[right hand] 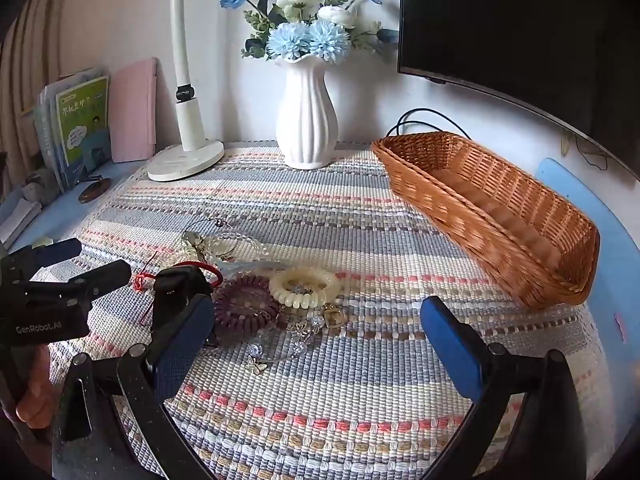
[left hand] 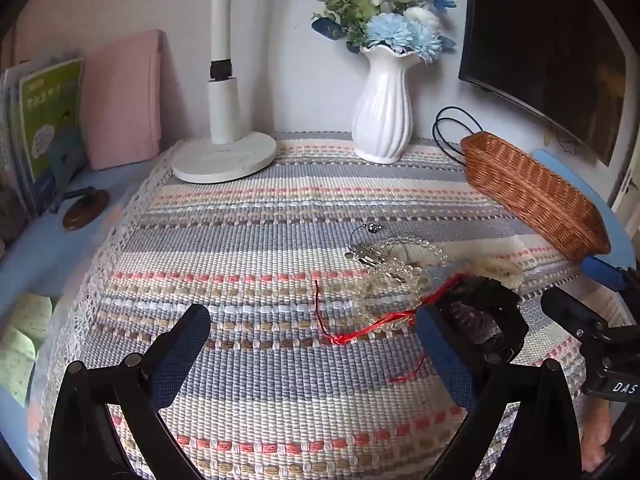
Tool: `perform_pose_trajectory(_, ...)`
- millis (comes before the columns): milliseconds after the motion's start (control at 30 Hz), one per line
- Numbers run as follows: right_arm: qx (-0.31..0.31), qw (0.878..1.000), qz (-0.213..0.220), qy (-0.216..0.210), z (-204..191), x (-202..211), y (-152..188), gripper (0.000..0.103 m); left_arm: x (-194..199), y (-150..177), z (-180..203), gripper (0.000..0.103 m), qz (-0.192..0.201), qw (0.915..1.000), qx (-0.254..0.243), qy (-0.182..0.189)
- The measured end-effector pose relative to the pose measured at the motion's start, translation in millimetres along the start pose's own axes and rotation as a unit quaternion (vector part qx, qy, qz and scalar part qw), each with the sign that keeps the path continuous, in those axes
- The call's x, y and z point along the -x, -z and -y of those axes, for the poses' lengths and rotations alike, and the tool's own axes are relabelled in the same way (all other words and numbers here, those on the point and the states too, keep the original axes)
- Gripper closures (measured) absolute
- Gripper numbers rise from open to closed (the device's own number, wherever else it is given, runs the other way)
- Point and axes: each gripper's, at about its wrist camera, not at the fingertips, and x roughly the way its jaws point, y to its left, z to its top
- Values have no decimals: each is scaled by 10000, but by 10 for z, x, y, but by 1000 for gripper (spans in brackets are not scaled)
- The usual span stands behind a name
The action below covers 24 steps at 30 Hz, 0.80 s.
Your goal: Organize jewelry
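A pile of jewelry lies on the striped woven mat (left hand: 260, 220): a clear bead bracelet (left hand: 384, 280), a red cord (left hand: 360, 330), silver earrings (left hand: 366, 254), a cream bead bracelet (right hand: 306, 286), a purple bead bracelet (right hand: 244, 306) and small crystal charms (right hand: 296, 340). A long wicker basket (right hand: 492, 208) stands empty at the right; it also shows in the left wrist view (left hand: 532, 192). My left gripper (left hand: 312, 356) is open, low over the mat just left of the pile. My right gripper (right hand: 324, 344) is open, just in front of the pile, with the charms between its fingers.
A white vase (right hand: 306, 120) with blue flowers and a white lamp base (right hand: 186, 160) stand at the back. Books (right hand: 80, 128) and a pink folder (right hand: 134, 112) lean at the left. A dark monitor (right hand: 520, 32) hangs behind the basket.
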Motion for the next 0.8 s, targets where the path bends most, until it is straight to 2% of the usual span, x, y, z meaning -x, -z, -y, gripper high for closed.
perform_pose_trajectory(67, -13, 10000, -27, -21, 82, -15, -59, 0, 3, 1, -17, 1, 6, 10000, 25, 96)
perform_pose_trajectory(200, 5, 9999, 63, 127, -89, -47, 78, 0, -26, -6, -38, 1, -115, 9992, 51, 391)
perform_pose_trajectory(500, 24, 9998, 54, 181, -101, -63, 75, 0, -54, 7, -88, 1, -150, 9979, 253, 572)
perform_pose_trajectory(800, 45, 9998, 52, 211, -110, -74, 84, 0, -48, 15, -67, 1, -130, 9981, 200, 569)
